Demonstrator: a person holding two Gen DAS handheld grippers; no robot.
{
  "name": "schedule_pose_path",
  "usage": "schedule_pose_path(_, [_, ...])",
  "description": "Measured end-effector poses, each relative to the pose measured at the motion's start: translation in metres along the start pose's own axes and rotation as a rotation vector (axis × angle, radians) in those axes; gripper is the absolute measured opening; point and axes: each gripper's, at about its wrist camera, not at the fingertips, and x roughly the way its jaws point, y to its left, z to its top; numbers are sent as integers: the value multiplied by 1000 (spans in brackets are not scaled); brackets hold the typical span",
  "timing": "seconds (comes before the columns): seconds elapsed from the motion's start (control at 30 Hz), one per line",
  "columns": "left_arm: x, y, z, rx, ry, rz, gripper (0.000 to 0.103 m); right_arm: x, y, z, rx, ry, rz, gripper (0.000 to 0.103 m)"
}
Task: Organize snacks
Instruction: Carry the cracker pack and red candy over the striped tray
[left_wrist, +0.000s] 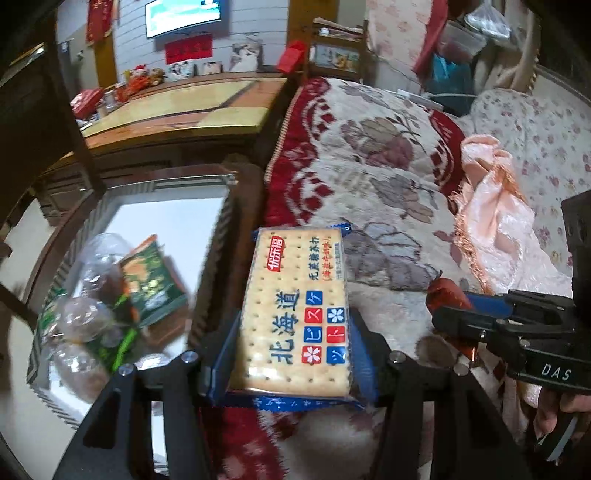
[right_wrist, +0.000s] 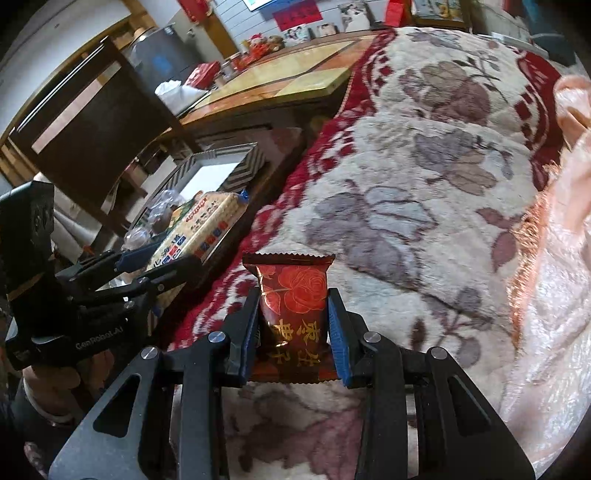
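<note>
My left gripper (left_wrist: 291, 354) is shut on a cracker packet (left_wrist: 295, 314), cream with a blue wrapper and Chinese print, held above the sofa edge beside a striped box (left_wrist: 221, 236). The packet also shows in the right wrist view (right_wrist: 199, 229), with the left gripper (right_wrist: 159, 266) at the left. My right gripper (right_wrist: 291, 325) is shut on a dark red snack packet (right_wrist: 291, 295) with a gold rose, held over the floral blanket (right_wrist: 424, 184). In the left wrist view the right gripper (left_wrist: 461, 317) holds the red packet (left_wrist: 443, 291) at the right.
The striped box holds a green snack bag (left_wrist: 151, 280) and clear wrapped sweets (left_wrist: 88, 314). A pink satin cloth (left_wrist: 495, 206) lies on the blanket at the right. A wooden tiled table (left_wrist: 184, 110) stands behind, and a dark chair (right_wrist: 92, 110) at the left.
</note>
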Motion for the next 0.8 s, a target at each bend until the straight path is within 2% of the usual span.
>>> schedule_pose_path(0.8, [-22,93,-3,-183,-49,124,58,48,99,36,-203,66,66,33])
